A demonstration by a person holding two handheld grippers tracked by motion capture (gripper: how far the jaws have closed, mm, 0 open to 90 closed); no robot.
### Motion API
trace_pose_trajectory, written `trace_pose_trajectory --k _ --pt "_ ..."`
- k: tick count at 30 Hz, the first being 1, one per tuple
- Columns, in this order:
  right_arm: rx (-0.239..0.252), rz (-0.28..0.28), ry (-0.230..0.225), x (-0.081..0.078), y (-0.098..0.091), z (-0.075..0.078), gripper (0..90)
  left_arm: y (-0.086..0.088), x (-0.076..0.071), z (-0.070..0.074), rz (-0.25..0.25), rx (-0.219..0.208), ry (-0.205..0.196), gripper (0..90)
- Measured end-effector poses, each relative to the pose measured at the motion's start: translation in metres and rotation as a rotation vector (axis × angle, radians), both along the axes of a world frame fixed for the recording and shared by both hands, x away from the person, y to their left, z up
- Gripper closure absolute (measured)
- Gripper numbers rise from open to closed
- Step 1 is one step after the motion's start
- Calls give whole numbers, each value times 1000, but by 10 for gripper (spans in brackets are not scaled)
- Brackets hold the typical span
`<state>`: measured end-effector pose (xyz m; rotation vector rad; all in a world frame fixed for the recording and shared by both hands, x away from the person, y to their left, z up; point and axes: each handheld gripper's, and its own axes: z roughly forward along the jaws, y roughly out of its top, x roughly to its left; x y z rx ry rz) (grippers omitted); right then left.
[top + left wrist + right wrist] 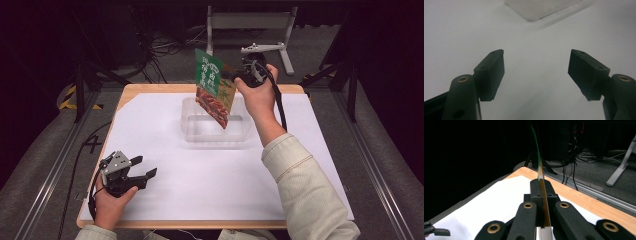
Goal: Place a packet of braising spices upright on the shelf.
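High view: right tool pinches the snack packet by its edge, dangling it above the clear tray, likely for dropping in; left tool rests wide open on the desk.

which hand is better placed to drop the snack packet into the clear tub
Right. The right tool is already clamped on the snack packet above the clear tub; the left tool sits open, well short of it.

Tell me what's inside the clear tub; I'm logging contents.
The tub looks empty where visible; the packet, held above by the right gripper, covers part of it.
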<state>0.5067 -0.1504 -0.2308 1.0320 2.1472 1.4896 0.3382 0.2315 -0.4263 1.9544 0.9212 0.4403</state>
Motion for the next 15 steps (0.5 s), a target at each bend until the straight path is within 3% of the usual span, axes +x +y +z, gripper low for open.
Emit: trace_pose_trajectory --k 15 --pt "-10 -18 -34 -5 1 -9 900 0 0 0 1 3 4 300"
